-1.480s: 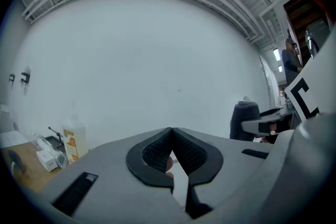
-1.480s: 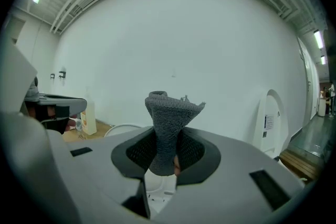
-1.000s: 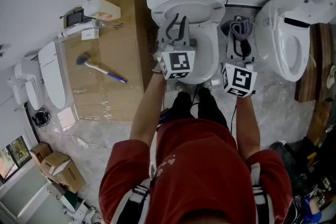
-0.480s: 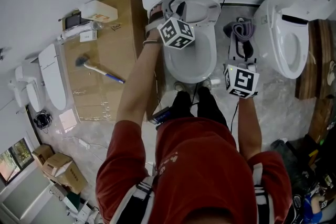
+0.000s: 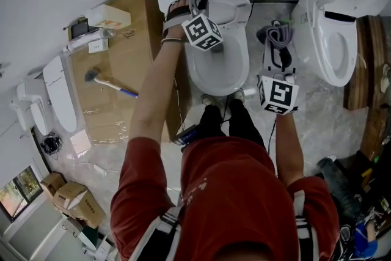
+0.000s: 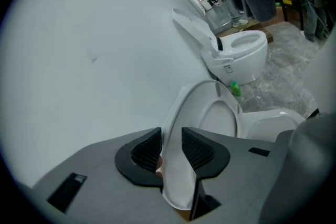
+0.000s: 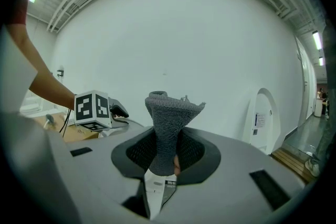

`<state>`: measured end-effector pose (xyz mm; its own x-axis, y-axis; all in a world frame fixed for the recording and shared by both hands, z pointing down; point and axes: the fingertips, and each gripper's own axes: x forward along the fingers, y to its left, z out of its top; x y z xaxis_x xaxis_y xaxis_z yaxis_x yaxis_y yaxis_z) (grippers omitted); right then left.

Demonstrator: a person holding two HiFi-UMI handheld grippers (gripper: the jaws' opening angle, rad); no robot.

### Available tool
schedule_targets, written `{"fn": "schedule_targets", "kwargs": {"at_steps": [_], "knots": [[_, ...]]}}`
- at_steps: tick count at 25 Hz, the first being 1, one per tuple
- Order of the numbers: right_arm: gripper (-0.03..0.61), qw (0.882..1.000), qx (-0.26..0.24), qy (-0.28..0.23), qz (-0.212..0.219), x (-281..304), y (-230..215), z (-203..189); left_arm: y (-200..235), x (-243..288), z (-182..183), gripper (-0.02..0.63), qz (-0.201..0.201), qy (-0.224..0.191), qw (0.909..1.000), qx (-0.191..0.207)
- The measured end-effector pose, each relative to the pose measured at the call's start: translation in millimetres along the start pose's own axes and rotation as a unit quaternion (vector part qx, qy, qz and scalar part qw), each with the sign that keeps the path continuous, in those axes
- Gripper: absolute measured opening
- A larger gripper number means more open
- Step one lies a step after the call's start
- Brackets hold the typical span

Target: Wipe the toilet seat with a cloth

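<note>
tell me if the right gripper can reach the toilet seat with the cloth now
Likely yes: the lid stands raised between the closing jaws of the left gripper, so the toilet seat lies uncovered. The right gripper, shut on the grey cloth, hangs beside it with nothing between.

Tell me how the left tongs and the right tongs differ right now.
The left tongs are closing around the edge of the raised toilet lid; the right tongs are clamped on a grey cloth. The left tongs reach to the back of the toilet; the right tongs hang beside it, over the floor. Both have something between their jaws.
</note>
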<state>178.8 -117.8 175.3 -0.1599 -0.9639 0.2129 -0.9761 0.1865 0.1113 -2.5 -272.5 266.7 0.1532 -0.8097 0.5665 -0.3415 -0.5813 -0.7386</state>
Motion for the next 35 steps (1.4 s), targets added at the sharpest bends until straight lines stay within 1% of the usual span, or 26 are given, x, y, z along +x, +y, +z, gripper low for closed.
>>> {"fn": "schedule_targets", "kwargs": {"at_steps": [4,14,25,35], "knots": [[0.087,1.000,0.001,0.002,-0.002,-0.5,-1.9,-1.6,6.2,-1.1,0.8,0.074,0.023,-0.003,0.9997,0.006],[0.087,1.000,-0.001,0.004,0.003,-0.4,4.9,-3.9,4.0,-7.5,1.4,0.057,0.027,-0.007,0.9996,0.012],[0.087,1.000,-0.005,0.000,0.018,-8.4,18.8,-1.3,-21.6,-43.8,3.3,0.051,-0.004,-0.023,0.9988,0.043],[0.087,0.999,-0.017,0.003,0.031,-26.2,33.8,-9.0,-69.8,-93.8,1.8,0.051,-0.050,-0.040,0.9964,0.056]]}}
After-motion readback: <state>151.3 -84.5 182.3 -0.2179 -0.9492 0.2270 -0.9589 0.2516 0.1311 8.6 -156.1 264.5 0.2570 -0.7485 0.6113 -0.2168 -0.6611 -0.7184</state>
